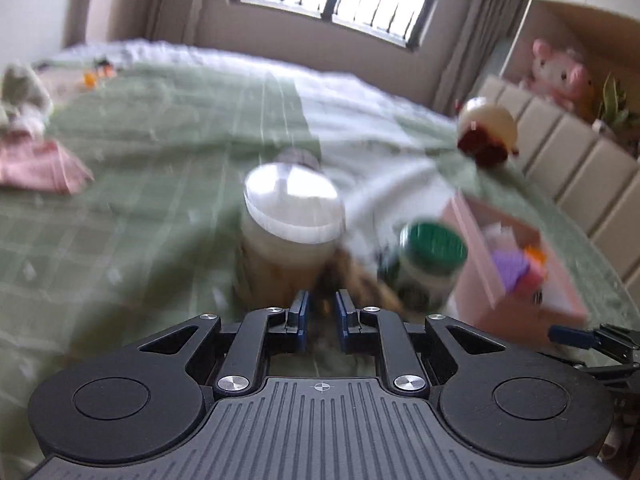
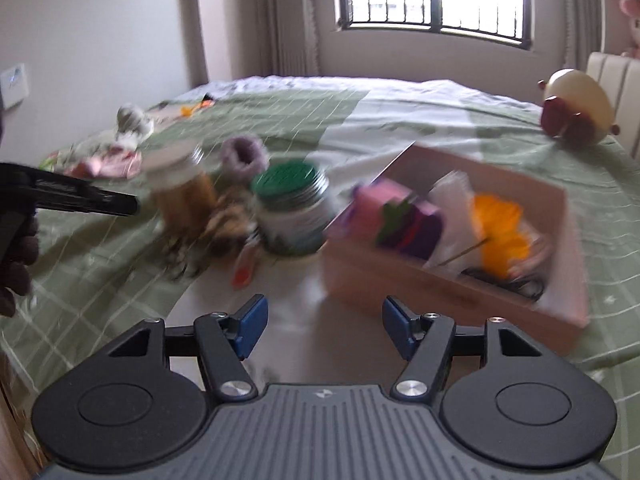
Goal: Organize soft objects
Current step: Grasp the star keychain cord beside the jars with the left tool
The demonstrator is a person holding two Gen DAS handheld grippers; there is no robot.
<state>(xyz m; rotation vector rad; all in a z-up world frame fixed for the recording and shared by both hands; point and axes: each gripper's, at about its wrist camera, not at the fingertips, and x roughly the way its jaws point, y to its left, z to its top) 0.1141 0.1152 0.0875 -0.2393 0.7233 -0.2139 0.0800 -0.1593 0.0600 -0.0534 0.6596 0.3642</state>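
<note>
- Nearest the right wrist camera, the right tool (image 2: 322,326) is standing wide with nothing between its jaws, pointing at bare bed cover (image 2: 100,264).
- Ahead and to its right, the pink box (image 2: 400,292) is sitting, already holding soft pieces.
- Far left of it, the brown striped soft thing (image 2: 224,228) is lying between two jars (image 2: 294,216).
- Narrowed almost shut and seemingly empty, the left tool (image 1: 322,310) is pointing straight at that thing (image 1: 360,276) and looks the nearer.

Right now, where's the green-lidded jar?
In the right wrist view the green-lidded jar stands upright on the bed, left of centre, between the white-lidded jar on its left and the pink box on its right.
</note>
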